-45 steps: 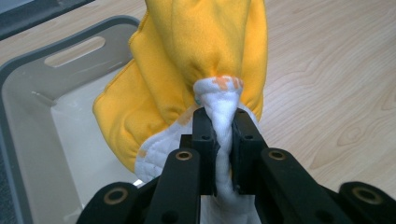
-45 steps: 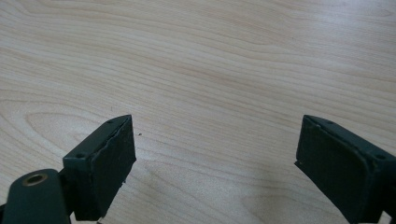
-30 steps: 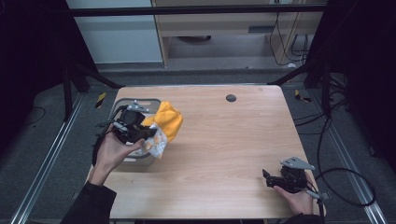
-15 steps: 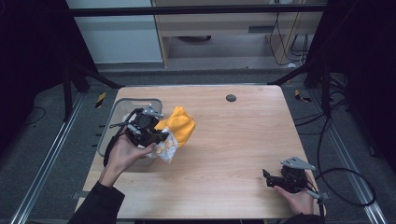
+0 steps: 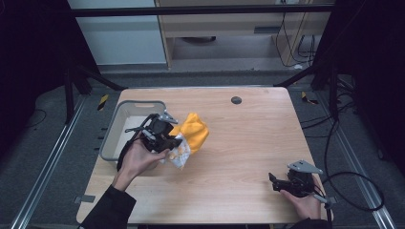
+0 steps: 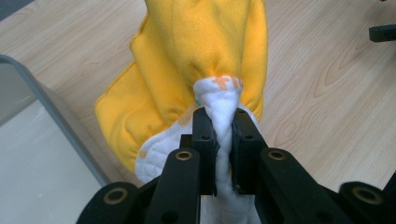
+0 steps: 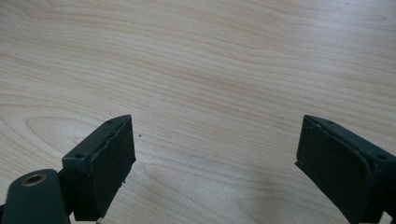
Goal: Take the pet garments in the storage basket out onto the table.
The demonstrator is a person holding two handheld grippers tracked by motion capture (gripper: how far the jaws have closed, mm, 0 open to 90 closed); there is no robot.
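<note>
The left claw (image 5: 173,141) has carried the soft yellow-and-white cloth (image 5: 192,133) toward 3 o'clock, out of the grey plastic tub (image 5: 122,125), pinching its white edge. The right claw (image 5: 276,182) rests wide open, empty, on the wooden tabletop (image 5: 248,143).

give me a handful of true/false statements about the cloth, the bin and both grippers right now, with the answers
1. The left gripper is pinching a fold of the yellow and white cloth. True.
2. The right gripper is holding a corner of the cloth. False: its fingers stand wide apart over bare wooden table, with nothing between them.
3. The cloth lies wholly inside the grey bin. False: in the high view most of it hangs over the table beside the bin's right wall.
4. The right gripper sits near the table's front right corner, far from the cloth. True.
5. A small dark round spot sits toward the far side of the table. True.
</note>
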